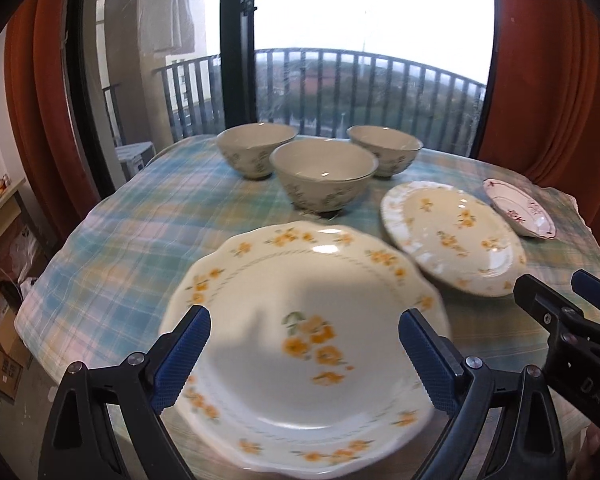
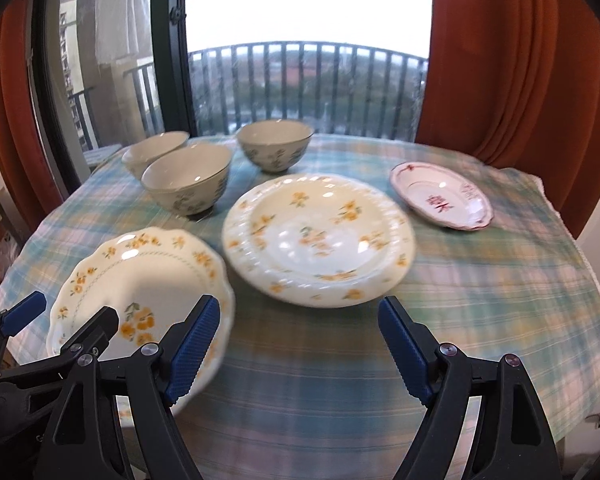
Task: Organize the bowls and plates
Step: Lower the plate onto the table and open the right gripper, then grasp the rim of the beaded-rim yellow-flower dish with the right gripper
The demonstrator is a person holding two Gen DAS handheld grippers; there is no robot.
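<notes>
Left tool (image 1: 304, 354) hangs level over the near table edge, fingers spread wide, gripping nothing; the scalloped white plate with orange flowers (image 1: 300, 344) lies directly beneath and between them. Right tool (image 2: 300, 346) is released too, pads apart above bare plaid tablecloth (image 2: 480, 300), its body stamped "DAS". Just ahead of it sits the ribbed white plate with yellow blossoms (image 2: 320, 240); ahead-right, near the table's rim, the small pink-edged dish (image 2: 444, 200) carries red characters, too blurred to read. Three cream floral bowls (image 1: 324, 172) cluster far ahead of the left tool. Open cloth lies to the right tool's right.
</notes>
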